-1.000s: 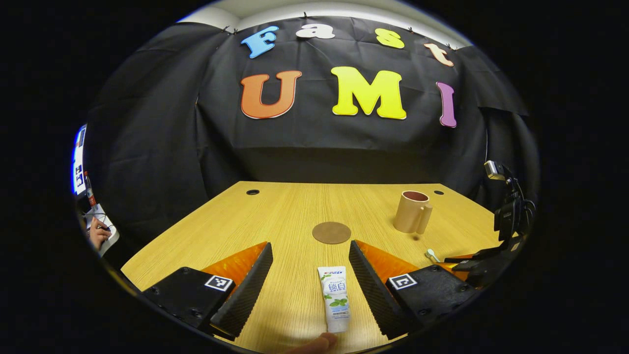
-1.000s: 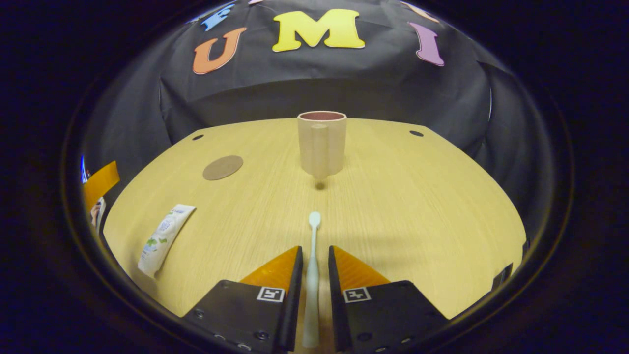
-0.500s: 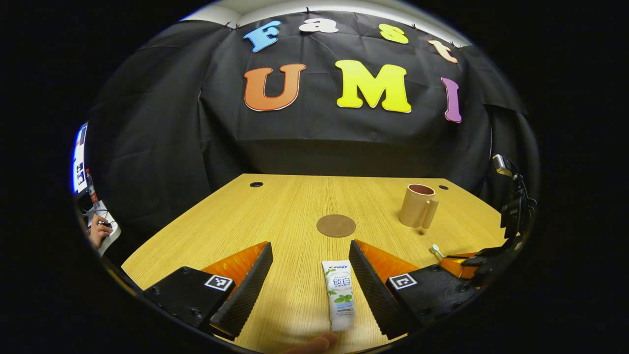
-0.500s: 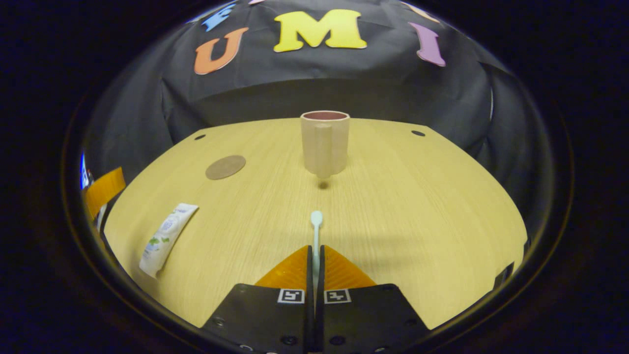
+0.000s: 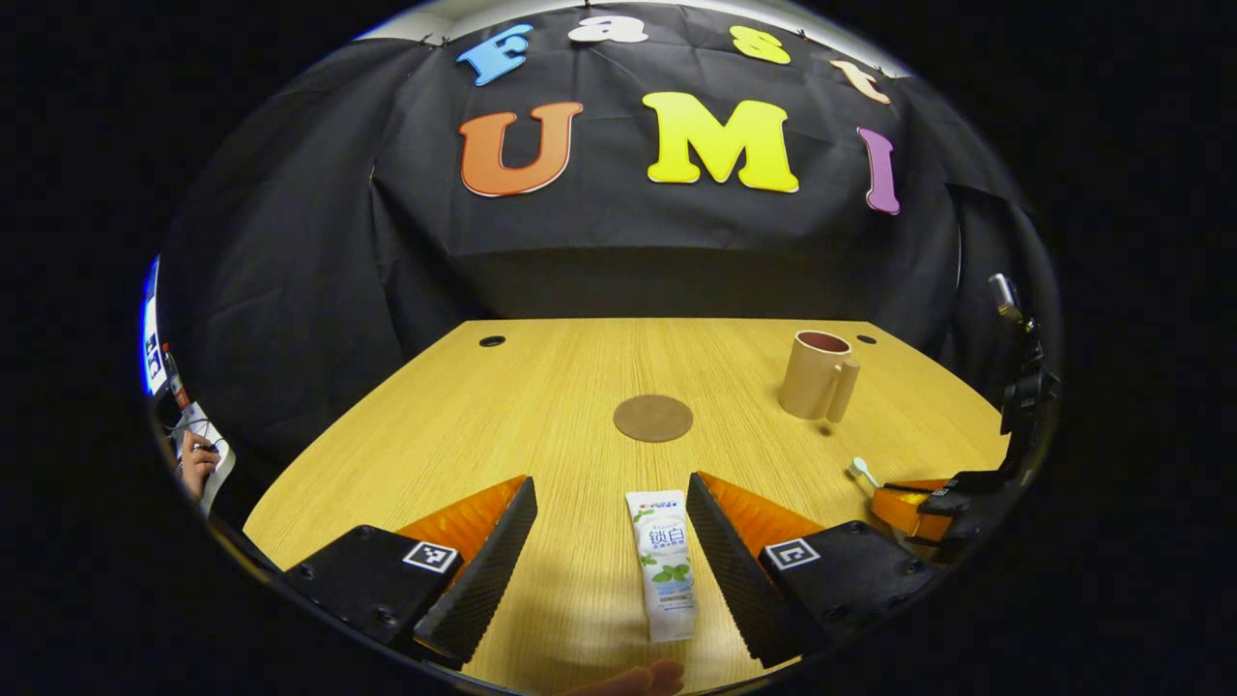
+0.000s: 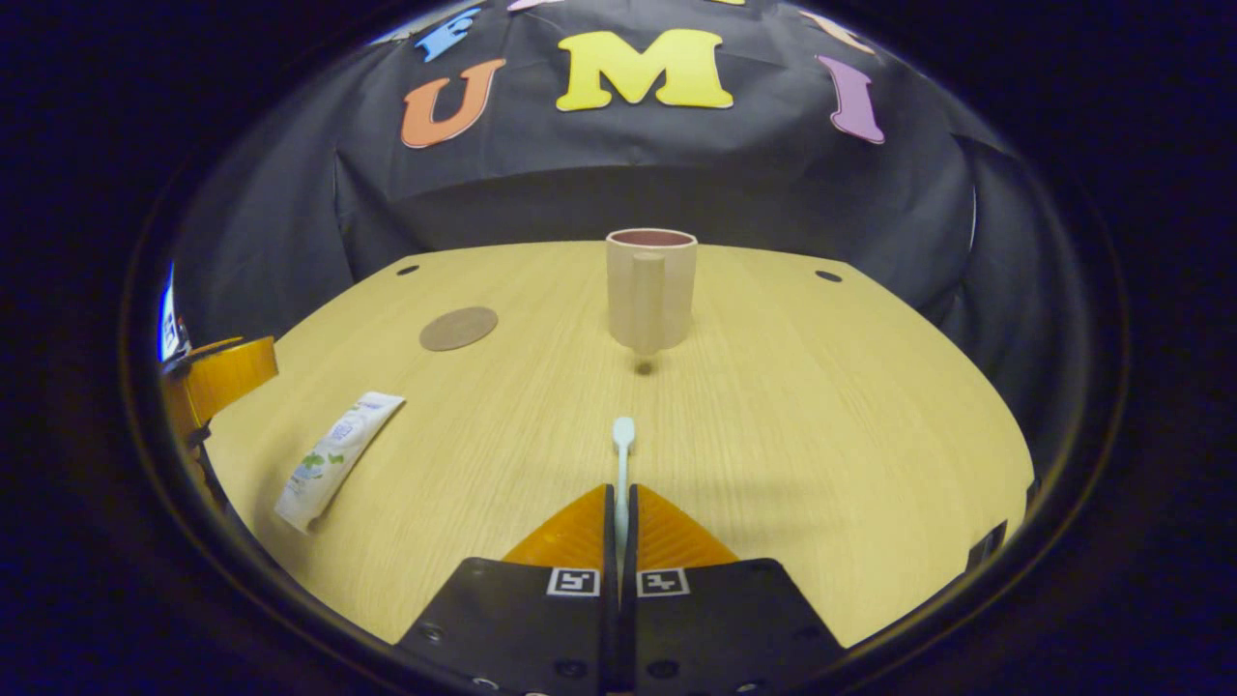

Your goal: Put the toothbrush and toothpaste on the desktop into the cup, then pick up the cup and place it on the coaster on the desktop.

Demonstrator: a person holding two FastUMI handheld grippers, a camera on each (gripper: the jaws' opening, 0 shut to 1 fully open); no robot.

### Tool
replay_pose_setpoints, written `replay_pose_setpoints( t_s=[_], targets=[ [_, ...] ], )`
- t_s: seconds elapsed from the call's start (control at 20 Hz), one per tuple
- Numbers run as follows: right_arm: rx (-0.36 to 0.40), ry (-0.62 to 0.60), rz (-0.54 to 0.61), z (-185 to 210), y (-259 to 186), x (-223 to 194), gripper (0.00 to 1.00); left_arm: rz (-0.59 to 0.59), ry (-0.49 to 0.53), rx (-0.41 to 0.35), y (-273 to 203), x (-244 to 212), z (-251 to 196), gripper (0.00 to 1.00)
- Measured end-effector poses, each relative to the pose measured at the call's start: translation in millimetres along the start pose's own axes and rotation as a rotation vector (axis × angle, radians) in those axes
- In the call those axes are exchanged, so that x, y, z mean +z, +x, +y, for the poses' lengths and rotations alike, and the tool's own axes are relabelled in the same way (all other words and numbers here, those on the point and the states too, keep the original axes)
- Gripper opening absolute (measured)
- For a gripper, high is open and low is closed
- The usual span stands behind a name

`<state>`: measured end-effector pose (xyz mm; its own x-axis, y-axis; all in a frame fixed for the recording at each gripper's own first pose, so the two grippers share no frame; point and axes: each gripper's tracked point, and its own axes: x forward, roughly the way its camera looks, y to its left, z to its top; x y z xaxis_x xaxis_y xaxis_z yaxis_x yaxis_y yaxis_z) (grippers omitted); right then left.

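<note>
The right gripper [image 6: 619,512] has clamped onto the toothbrush [image 6: 622,449] since 1 second ago. The left gripper [image 5: 611,541] stays spread around the toothpaste [image 5: 662,565] on the wooden bench [image 5: 541,406], black cloth behind.

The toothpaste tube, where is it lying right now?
In the left gripper view the toothpaste lies flat on the wooden desktop between the open left gripper fingers, nearer than the round coaster.
</note>
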<state>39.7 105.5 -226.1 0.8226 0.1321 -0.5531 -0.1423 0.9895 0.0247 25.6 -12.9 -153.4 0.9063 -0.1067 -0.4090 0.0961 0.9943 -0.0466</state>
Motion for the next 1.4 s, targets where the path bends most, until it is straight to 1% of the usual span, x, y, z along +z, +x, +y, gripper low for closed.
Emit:
replay_pose_setpoints(
  t_s=[0.15, 0.25, 0.35, 0.4, 0.5, 0.65, 0.7, 0.75, 0.8, 0.85, 0.9, 0.95, 1.05, 1.1, 1.35, 1.4],
  targets=[
    [0.02, 0.001, -0.046, 3.7, -15.4, 7.8, 0.0, 0.083, 0.001, -0.03, 6.4, -19.9, -12.6, 0.99],
    [0.035, 0.005, -0.071, 3.9, -23.5, 12.9, 0.0, 0.112, 0.021, -0.022, 10.3, -26.7, -16.6, 0.99],
    [0.035, 0.001, -0.097, 1.2, -32.7, 19.1, 0.0, 0.157, 0.031, -0.021, 14.3, -38.6, -21.0, 0.96],
    [0.039, -0.001, -0.108, 1.1, -37.5, 22.3, 0.0, 0.18, 0.016, -0.034, 16.1, -45.5, -26.2, 0.92],
    [0.043, -0.003, -0.128, -0.3, -45.2, 27.0, 0.0, 0.231, -0.024, -0.055, 19.7, -58.7, -33.6, 0.88],
    [0.047, -0.007, -0.166, -1.6, -57.6, 37.8, 0.0, 0.272, -0.061, -0.067, 22.2, -67.2, -36.3, 0.86],
    [0.05, -0.005, -0.179, -1.5, -62.3, 42.3, 0.0, 0.28, -0.068, -0.071, 22.0, -67.4, -37.0, 0.82],
    [0.054, -0.003, -0.192, -0.8, -66.5, 46.3, 0.0, 0.287, -0.072, -0.077, 21.9, -67.6, -38.5, 0.84],
    [0.058, -0.003, -0.206, -0.6, -70.8, 51.6, 0.0, 0.293, -0.068, -0.084, 22.5, -68.0, -40.8, 0.71],
    [0.059, -0.001, -0.217, -0.2, -74.0, 54.5, 0.0, 0.306, -0.055, -0.077, 24.7, -72.7, -39.4, 0.67],
    [0.062, 0.0, -0.227, 0.7, -78.1, 58.3, 0.0, 0.324, -0.047, -0.07, 26.5, -77.9, -38.1, 0.7],
    [0.065, 0.003, -0.237, 0.9, -80.9, 61.7, 0.0, 0.32, -0.034, -0.062, 26.1, -76.3, -36.0, 0.61],
    [0.065, 0.005, -0.258, -0.1, -87.1, 68.2, 0.0, 0.325, -0.018, -0.051, 29.1, -76.5, -34.3, 0.54],
    [0.063, 0.004, -0.267, -1.1, -89.2, 72.1, 0.0, 0.327, -0.015, -0.056, 29.4, -75.6, -35.0, 0.48],
    [0.054, 0.012, -0.314, -7.2, -94.1, 91.0, 0.0, 0.304, -0.043, -0.064, 26.8, -74.8, -30.7, 0.41],
    [0.053, 0.018, -0.328, -8.9, -94.9, 96.3, 0.0, 0.29, -0.049, -0.065, 26.4, -71.2, -30.0, 0.43]
  ],
)
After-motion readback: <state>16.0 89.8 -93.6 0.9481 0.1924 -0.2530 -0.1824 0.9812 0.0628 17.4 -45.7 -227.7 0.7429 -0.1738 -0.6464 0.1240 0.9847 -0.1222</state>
